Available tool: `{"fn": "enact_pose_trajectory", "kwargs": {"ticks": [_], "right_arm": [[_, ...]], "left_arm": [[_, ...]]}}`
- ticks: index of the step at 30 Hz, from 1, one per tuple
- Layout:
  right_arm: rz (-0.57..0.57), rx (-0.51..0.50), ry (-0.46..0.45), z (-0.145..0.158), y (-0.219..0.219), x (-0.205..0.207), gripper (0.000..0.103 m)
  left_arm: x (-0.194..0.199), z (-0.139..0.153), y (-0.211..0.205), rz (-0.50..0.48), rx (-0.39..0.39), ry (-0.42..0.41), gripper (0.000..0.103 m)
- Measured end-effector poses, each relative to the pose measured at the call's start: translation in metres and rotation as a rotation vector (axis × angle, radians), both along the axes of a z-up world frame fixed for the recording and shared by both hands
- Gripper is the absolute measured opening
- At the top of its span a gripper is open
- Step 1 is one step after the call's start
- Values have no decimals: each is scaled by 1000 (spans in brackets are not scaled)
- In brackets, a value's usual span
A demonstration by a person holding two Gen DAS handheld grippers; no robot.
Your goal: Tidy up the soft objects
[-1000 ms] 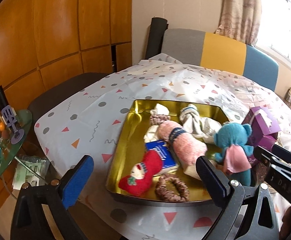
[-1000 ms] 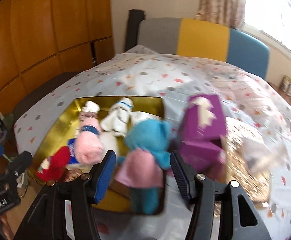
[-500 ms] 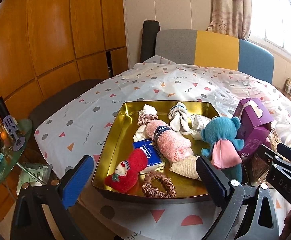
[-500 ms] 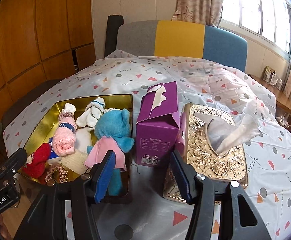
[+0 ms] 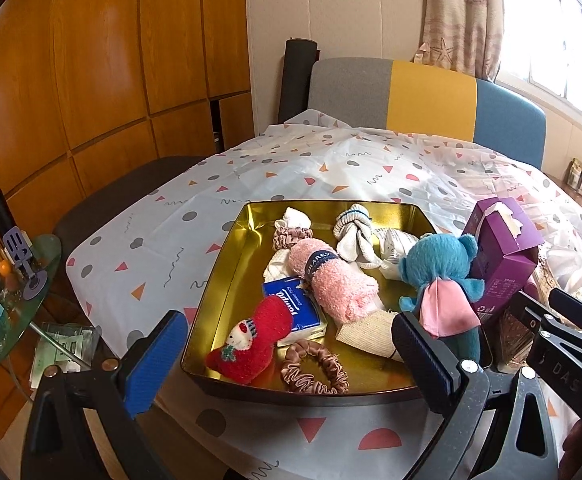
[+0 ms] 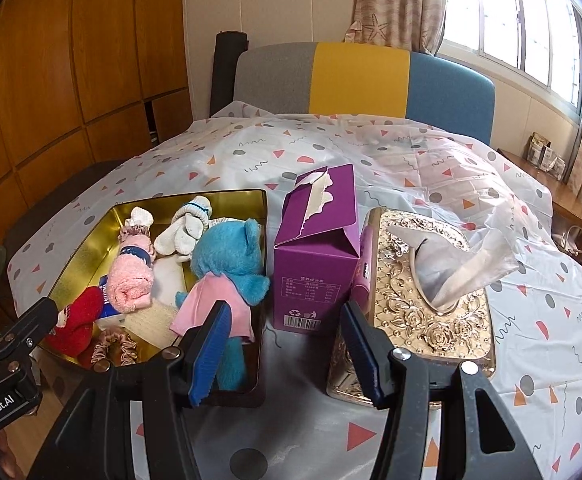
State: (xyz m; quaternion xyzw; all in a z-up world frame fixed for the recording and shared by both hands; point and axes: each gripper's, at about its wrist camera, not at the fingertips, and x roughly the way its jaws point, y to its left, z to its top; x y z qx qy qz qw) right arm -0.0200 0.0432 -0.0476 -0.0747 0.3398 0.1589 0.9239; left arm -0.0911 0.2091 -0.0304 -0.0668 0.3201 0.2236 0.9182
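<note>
A gold tray (image 5: 227,276) (image 6: 87,256) on the patterned tablecloth holds several soft things. They include a pink rolled towel (image 5: 331,276) (image 6: 131,280), a red stocking toy (image 5: 255,338) (image 6: 77,320), a brown scrunchie (image 5: 315,368) (image 6: 115,348), white socks (image 5: 355,236) (image 6: 187,232) and a blue tissue pack (image 5: 295,308). A blue teddy (image 5: 439,268) (image 6: 229,256) leans at the tray's right side. My left gripper (image 5: 291,360) hovers open before the tray's near edge, holding nothing. My right gripper (image 6: 287,348) is open and empty, facing a torn purple carton (image 6: 315,248) (image 5: 507,252).
An ornate gold tissue box (image 6: 423,292) stands right of the purple carton. A glass side table (image 5: 7,292) with small items sits low on the left. A grey, yellow and blue chair back (image 5: 423,96) closes the far side. Bare tablecloth (image 6: 371,152) stretches beyond the tray.
Both grippers drew back from the tray and toys, which now look farther off; the right view shifted toward the purple carton. No motion in the last half second. Jaws unchanged.
</note>
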Motion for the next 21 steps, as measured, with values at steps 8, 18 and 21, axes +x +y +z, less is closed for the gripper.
{"fn": "enact_pose_trajectory", "kwargs": {"ticks": [8,18,21], "right_arm": [[2,-1,-1,0,1,-1,57],[8,-3,6,-2,2,-2,57],[9,-3,9,-2,2,-2,57]], "left_arm": [[-1,0,2,1,-16,1,103],[-2,-1,2,2,-20,6,103],[-3,-2,2,2,-22,7,103]]}}
